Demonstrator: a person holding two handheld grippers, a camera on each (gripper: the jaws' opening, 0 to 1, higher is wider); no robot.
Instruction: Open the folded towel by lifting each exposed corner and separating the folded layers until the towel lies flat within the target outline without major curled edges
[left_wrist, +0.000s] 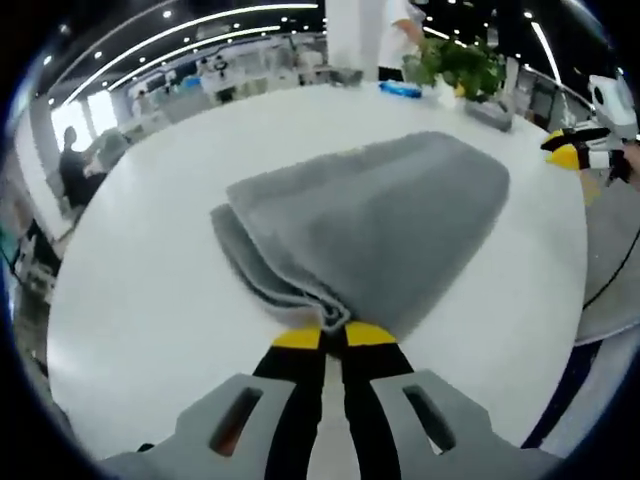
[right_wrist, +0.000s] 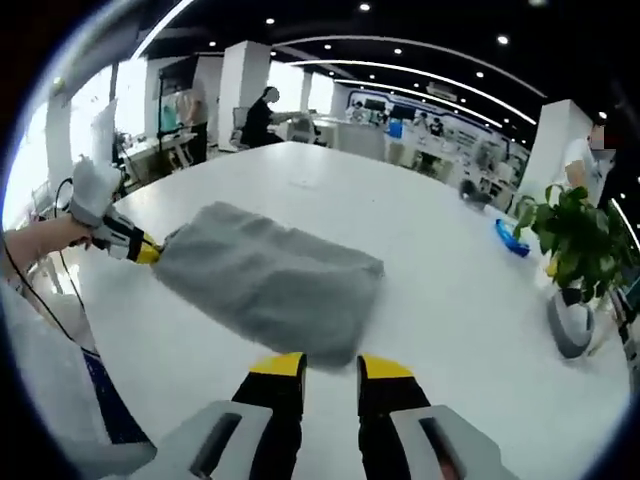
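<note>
Yellow-tipped jaws of left gripper (left_wrist: 334, 335) are seen nearest the lens, pressed nearly together and pinching a corner of the towel (left_wrist: 375, 222) at its near end; several stacked layers are visible along that corner's edge. Item: grey towel, still folded, approx. oblong, laid on the white table (left_wrist: 150, 290). No target outline can be made out on the table top. In right gripper view the right gripper (right_wrist: 329, 366) is held w/ jaws spread apart, a clear gap between the tips, at the towel's near edge; whether the tips touch the cloth can't be told, but nothing is gripped. In that same view the left gripper is seen at the towel's far-left corner, closed on it, w/ a person's gloved hand (right_wrist: 92, 195) behind. Misc. on table, well apart from towel: potted plant (right_wrist: 566, 245), blue object (right_wrist: 511, 238) near it. Background: open office, people at desks, ceiling lights. Progress, judged: early stage. One corner is secured; no layer is seen lifted or separated yet. Remaining: top fold to be peeled back, further folds opened, cloth spread flat, edges smoothed.
</note>
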